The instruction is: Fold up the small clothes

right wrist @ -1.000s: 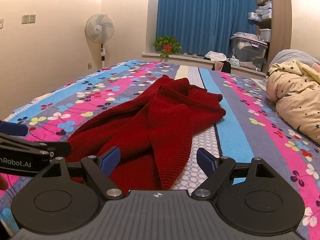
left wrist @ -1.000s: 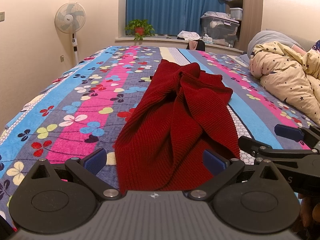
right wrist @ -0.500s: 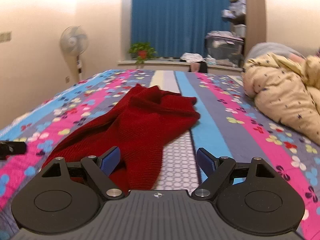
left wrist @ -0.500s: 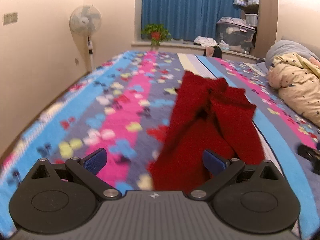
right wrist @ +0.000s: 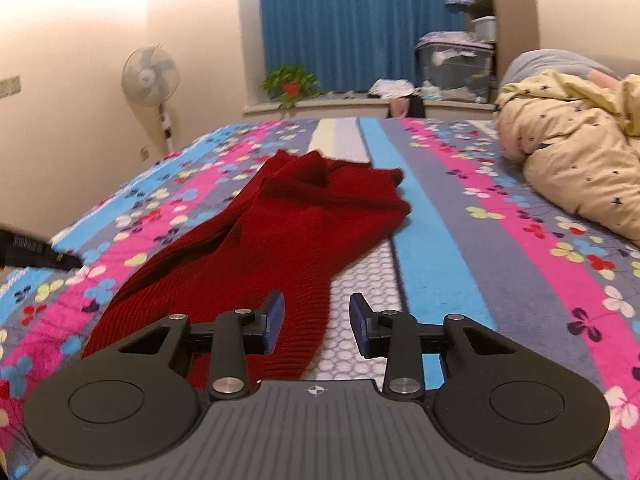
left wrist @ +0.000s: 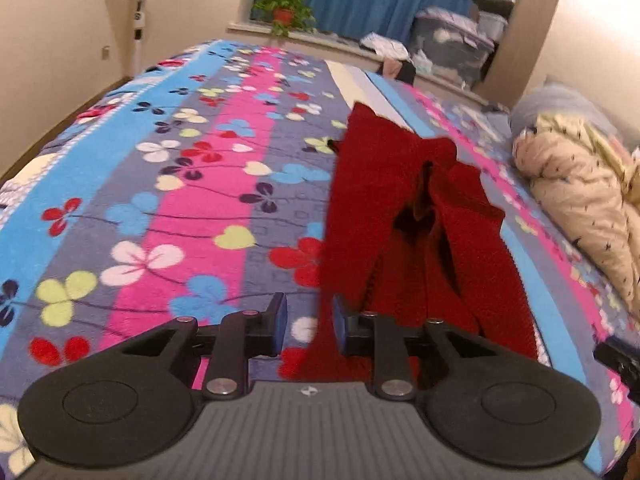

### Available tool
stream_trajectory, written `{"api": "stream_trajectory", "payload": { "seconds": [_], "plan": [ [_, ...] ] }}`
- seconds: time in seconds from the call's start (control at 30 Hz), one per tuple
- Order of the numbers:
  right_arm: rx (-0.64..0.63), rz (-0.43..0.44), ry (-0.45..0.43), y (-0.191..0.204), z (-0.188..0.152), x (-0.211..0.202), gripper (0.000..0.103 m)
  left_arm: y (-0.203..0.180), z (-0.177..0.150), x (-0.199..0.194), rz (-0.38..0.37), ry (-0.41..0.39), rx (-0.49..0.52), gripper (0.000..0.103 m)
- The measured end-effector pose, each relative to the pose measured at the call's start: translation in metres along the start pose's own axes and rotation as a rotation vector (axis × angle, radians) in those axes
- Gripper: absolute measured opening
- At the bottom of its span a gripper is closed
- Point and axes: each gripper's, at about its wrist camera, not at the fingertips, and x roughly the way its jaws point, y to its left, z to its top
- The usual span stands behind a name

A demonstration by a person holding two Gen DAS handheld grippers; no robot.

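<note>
Bedroom light falls on a bed [left wrist: 168, 208] with a flowered cover, where our two tools work at its near end. Our left tool [left wrist: 306, 322] has its pads drawn close with a narrow gap, and the near left edge of the red knit [left wrist: 404, 216] runs into that gap; we cannot tell whether the pads touch the cloth yet. Our right tool [right wrist: 317, 322] is likewise part-closed, gap plainly open, straddling the knit's near right edge [right wrist: 304, 240] over the white dotted stripe. The knit lies rumpled along the middle of the bed, bunched at its far end, and is not spread flat. Beyond it, a star-print quilt [right wrist: 572, 160] is heaped on the right, with a fan [right wrist: 150, 76], a plant [right wrist: 290, 82] and blue curtains [right wrist: 360, 24] at the back. We judge this the start: taking hold of the two near corners. Next we need both tools to close firmly on cloth, then lift and draw it flat before any fold.
</note>
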Motion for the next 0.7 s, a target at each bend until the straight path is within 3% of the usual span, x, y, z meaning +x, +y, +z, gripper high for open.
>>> {"api": "stream_trajectory", "payload": {
  "seconds": [0.2,0.27,0.63,0.67,0.7],
  "plan": [
    [-0.071,-0.019,0.021,0.017,0.027,0.061,0.075,-0.015,-0.009,0.025,0.004,0.087,0.079,0.045],
    [-0.102,-0.018,0.027,0.030,0.039,0.090,0.078,-0.015,-0.012,0.032,0.013,0.115,0.088,0.050],
    [-0.178,-0.048,0.195,0.095,0.094,0.256,0.077,-0.003,-0.010,0.061,0.002,0.199,0.003,0.056],
    [-0.212,-0.070,0.220,0.097,0.093,0.265,0.071,-0.001,-0.010,0.065,0.001,0.206,-0.013,0.056],
    [-0.243,-0.101,0.230,0.095,0.093,0.269,0.050,0.003,-0.009,0.069,0.003,0.212,-0.028,0.056]
  ]
}}
